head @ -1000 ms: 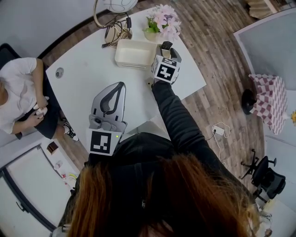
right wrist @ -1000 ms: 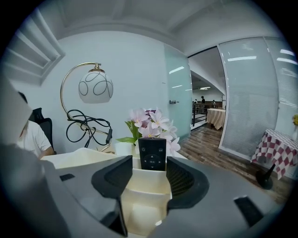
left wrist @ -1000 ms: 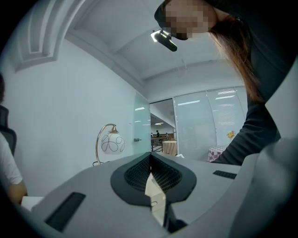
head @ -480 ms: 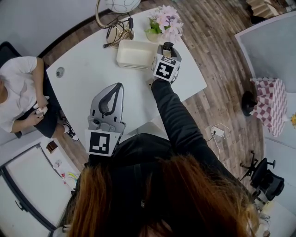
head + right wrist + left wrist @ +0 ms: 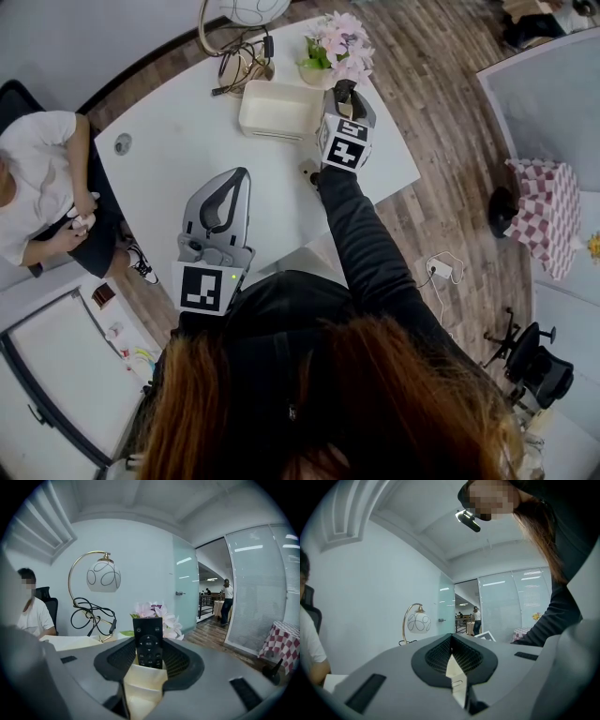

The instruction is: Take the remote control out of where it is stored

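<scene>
Your right gripper (image 5: 149,654) jaws have just been closing and pinch the one remote control (image 5: 148,639), upright, just right of the one white box (image 5: 272,131), far side. The grip is low, so the remote could tip or slip. The one left gripper (image 5: 451,641) is closed and empty, near side.

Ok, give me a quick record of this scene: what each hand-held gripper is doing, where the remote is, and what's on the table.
right hand-held gripper: jaws have just been closing; pads grip the remote control upright
remote control: at the right end of the white box, in front of the flowers
left hand-held gripper: shut, empty
table: white box, flowers, lamp
</scene>
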A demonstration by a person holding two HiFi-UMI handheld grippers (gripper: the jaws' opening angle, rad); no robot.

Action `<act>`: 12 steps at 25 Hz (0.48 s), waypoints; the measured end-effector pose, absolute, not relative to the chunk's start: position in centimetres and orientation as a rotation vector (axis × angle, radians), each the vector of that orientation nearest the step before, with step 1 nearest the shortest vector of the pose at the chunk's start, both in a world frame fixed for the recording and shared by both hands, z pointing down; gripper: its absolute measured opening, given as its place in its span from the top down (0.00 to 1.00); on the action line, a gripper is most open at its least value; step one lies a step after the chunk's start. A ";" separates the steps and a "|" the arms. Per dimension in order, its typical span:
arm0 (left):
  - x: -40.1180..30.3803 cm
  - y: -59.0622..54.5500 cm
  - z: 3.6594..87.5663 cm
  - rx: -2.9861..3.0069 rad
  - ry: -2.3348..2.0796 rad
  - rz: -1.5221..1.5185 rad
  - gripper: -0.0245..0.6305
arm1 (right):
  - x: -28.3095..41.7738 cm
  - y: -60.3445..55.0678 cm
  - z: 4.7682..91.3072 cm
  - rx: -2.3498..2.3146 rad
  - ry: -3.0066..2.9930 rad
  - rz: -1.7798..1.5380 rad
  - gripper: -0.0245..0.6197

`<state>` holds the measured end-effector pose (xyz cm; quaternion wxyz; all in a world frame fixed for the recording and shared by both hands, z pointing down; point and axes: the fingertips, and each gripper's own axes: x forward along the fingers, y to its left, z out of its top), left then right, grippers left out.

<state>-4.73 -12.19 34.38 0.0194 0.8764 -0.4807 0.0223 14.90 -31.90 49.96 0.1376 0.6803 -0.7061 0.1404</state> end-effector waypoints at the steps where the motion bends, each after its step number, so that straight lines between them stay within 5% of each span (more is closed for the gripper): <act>1: -4.7 -12.2 34.4 2.721 -1.490 0.067 0.95 | 14.9 -31.9 49.3 1.967 -2.059 0.381 0.67; 12: -4.2 -12.1 34.3 2.733 -1.467 0.062 0.95 | 14.7 -30.8 42.8 1.965 -2.227 0.197 0.67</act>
